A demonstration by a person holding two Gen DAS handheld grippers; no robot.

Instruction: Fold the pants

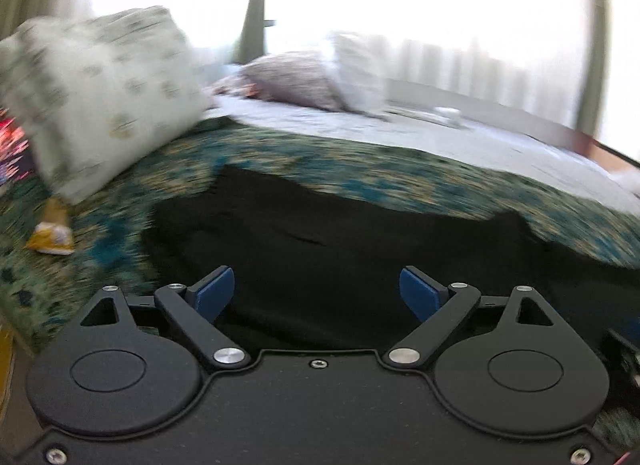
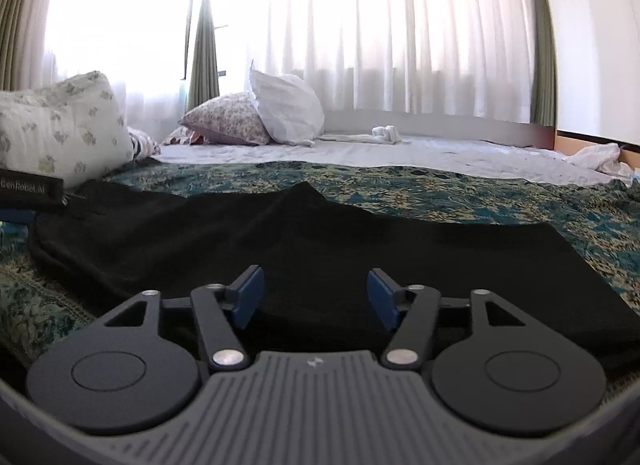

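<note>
In the left wrist view, the left gripper (image 1: 316, 297) was spread wide, gripping nothing, low over the black pants (image 1: 320, 249) lying on the patterned bedspread (image 1: 400, 173). A pillow (image 1: 100, 97) sat ahead to its left.

In the right wrist view, the right gripper (image 2: 316, 297) was likewise released, the pants (image 2: 320, 241) spread just ahead and beneath its blue fingers (image 2: 248, 297).
</note>
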